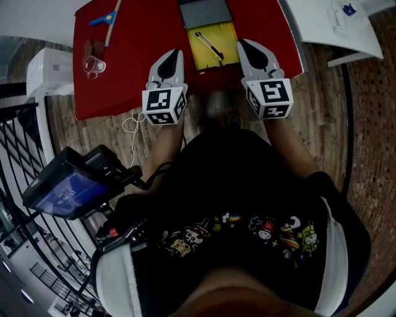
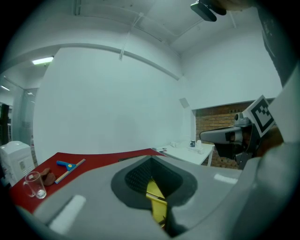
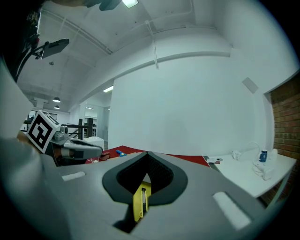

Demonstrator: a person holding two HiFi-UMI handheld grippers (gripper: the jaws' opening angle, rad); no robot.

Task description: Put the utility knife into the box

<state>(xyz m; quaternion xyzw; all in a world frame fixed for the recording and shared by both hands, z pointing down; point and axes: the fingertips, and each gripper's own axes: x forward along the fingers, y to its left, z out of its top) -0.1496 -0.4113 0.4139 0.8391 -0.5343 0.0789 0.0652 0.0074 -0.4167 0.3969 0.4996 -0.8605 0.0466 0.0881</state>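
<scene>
A yellow utility knife (image 1: 210, 46) with a black slider lies diagonally inside the open yellow box (image 1: 200, 60) on the red table (image 1: 136, 68). The box's grey lid (image 1: 205, 13) lies flat behind it. My left gripper (image 1: 174, 57) rests at the table's near edge, just left of the box, jaws shut and empty. My right gripper (image 1: 246, 47) sits just right of the box, also shut and empty. In the left gripper view the yellow box (image 2: 157, 201) shows through the slit under the closed tips (image 2: 151, 160). The right gripper view shows the knife (image 3: 142, 199) the same way.
A clear glass (image 1: 94, 65), small brown pieces (image 1: 93, 48) and a blue-headed tool on a wooden stick (image 1: 106, 18) lie at the table's left. A white table (image 1: 334, 25) stands to the right, a white appliance (image 1: 52, 68) and black railings to the left. A white cable (image 1: 131, 124) hangs below.
</scene>
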